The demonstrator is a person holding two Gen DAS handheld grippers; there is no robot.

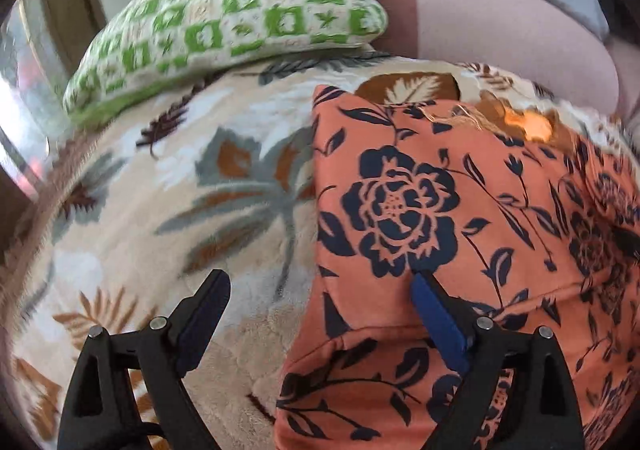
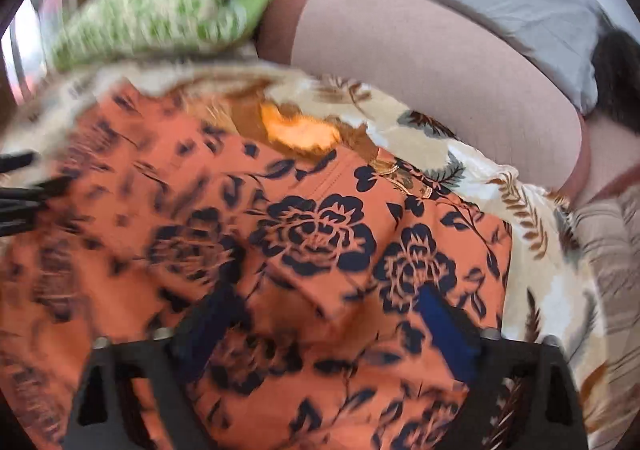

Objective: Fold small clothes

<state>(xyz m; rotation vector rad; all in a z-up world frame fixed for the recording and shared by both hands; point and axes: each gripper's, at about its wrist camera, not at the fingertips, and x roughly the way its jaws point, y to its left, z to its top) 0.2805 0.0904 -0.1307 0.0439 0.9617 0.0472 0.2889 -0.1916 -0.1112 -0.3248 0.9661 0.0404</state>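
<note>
Your left gripper (image 1: 320, 290) jaws apart, straddling left edge of orange floral garment (image 1: 460, 210) lying on leaf-print blanket (image 1: 180, 190); your right gripper (image 2: 332, 314) jaws apart over garment, view blurred, contact unclear; green checked pillow (image 1: 224, 22) behind; no readable writing

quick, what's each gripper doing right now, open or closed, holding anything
Left gripper: open, holding nothing, at the orange floral garment's edge.
Right gripper: open, over the garment, holding nothing.

One garment (image 1: 460, 210), one pillow (image 1: 224, 22), two grippers (image 1: 320, 290) (image 2: 328, 314)
</note>
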